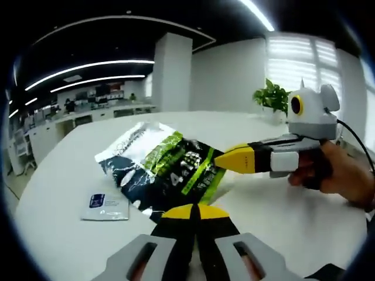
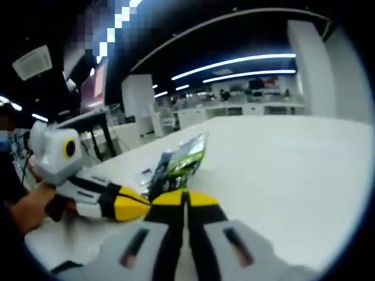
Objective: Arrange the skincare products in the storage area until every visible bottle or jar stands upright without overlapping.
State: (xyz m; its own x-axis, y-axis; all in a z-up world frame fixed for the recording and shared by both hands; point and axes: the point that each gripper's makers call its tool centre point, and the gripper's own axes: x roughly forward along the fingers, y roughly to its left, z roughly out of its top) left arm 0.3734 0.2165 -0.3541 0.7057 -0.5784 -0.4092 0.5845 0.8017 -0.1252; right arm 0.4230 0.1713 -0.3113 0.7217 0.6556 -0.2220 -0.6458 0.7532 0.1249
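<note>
A green, black and silver foil packet (image 1: 167, 164) lies on the white table (image 1: 281, 222), with its right edge slightly raised. My right gripper (image 1: 218, 159) comes in from the right, its yellow jaws shut on that raised edge. My left gripper (image 1: 195, 208) is shut, its tips touching the packet's near edge; I cannot tell whether it pinches the foil. In the right gripper view the packet (image 2: 179, 163) rises just beyond my right gripper (image 2: 186, 195), and the left gripper (image 2: 140, 208) sits close beside it on the left.
A small white and blue sachet (image 1: 105, 206) lies flat to the left of the packet. A potted plant (image 1: 270, 96) stands at the table's far side. A person's hand (image 1: 343, 175) holds the right gripper. Office desks fill the background.
</note>
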